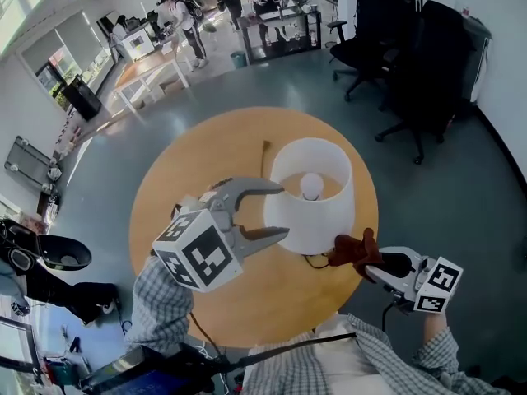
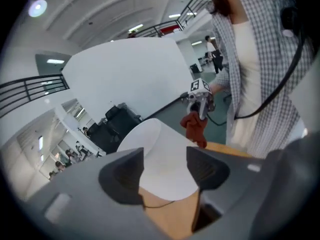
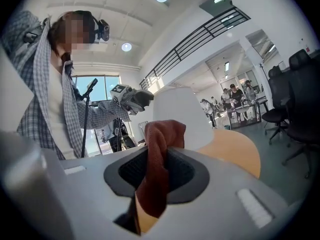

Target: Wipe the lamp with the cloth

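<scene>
A white lamp (image 1: 310, 197) with a cylindrical shade and a bare bulb stands on the round wooden table (image 1: 198, 167). My left gripper (image 1: 284, 212) is open just left of the shade, one jaw near the rim and one lower, nothing between them. In the left gripper view the lamp shade (image 2: 160, 159) shows beyond the spread fingers (image 2: 122, 176). My right gripper (image 1: 372, 263) is shut on the reddish-brown cloth (image 1: 352, 249), held at the shade's lower right side. The cloth (image 3: 157, 164) hangs pinched between the pads in the right gripper view, with the lamp (image 3: 180, 116) behind it.
The lamp's thin cord (image 1: 265, 156) runs across the table toward the far edge. Black office chairs (image 1: 412, 64) stand on the floor beyond the table at right. White tables (image 1: 152, 68) and people are far back left.
</scene>
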`<state>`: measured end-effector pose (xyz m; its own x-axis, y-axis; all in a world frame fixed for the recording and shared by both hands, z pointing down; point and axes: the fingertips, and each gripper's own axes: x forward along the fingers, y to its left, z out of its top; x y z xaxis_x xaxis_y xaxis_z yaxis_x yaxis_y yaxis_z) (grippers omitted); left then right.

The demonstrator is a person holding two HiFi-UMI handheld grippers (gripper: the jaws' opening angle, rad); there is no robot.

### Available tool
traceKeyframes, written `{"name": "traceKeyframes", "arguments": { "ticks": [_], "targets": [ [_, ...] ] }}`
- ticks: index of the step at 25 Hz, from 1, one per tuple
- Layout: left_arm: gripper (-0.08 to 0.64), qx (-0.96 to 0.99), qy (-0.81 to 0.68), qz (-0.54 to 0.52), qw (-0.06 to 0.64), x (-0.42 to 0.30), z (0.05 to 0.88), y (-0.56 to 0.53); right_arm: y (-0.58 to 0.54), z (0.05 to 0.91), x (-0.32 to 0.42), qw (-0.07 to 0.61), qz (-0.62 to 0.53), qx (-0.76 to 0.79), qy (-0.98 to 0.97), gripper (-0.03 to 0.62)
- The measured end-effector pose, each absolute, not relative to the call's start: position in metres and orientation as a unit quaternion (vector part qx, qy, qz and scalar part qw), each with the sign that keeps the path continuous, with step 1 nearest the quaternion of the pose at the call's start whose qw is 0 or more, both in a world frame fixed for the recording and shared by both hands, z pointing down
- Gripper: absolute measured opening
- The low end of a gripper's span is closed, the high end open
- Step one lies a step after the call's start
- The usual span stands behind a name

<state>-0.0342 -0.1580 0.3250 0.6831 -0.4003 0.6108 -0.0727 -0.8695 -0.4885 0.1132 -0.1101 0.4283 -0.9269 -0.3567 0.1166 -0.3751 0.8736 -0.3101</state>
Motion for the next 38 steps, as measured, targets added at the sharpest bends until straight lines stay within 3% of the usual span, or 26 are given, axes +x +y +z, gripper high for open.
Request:
{"name": "traceKeyframes", "arguments": {
  "ticks": [7,10,21,28,38],
  "targets": [
    [0.257,-0.837,0.048,-0.474,0.269,-0.012,0.337,-0.173,-0.110,0.431,0.120,0.014,0.174,0.198,-0.965,0.094],
    [0.173,-0.822,0.024,-0.494,0.282,-0.009,0.342,-0.171,-0.105,0.432,0.119,0.009,0.177,0.203,-0.963,0.094],
    [0.147,-0.837,0.023,-0.462,0.293,-0.004,0.337,-0.190,-0.116,0.447,0.124,0.007,0.202,0.241,-0.949,0.094],
    [0.146,-0.865,0.045,-0.419,0.272,0.004,0.314,-0.235,-0.162,0.472,0.084,0.069,0.205,0.278,-0.936,0.095],
    [0.146,-0.883,0.056,-0.387,0.260,0.008,0.315,-0.246,-0.229,0.495,0.013,0.097,0.094,0.351,-0.926,0.094]
  ]
}}
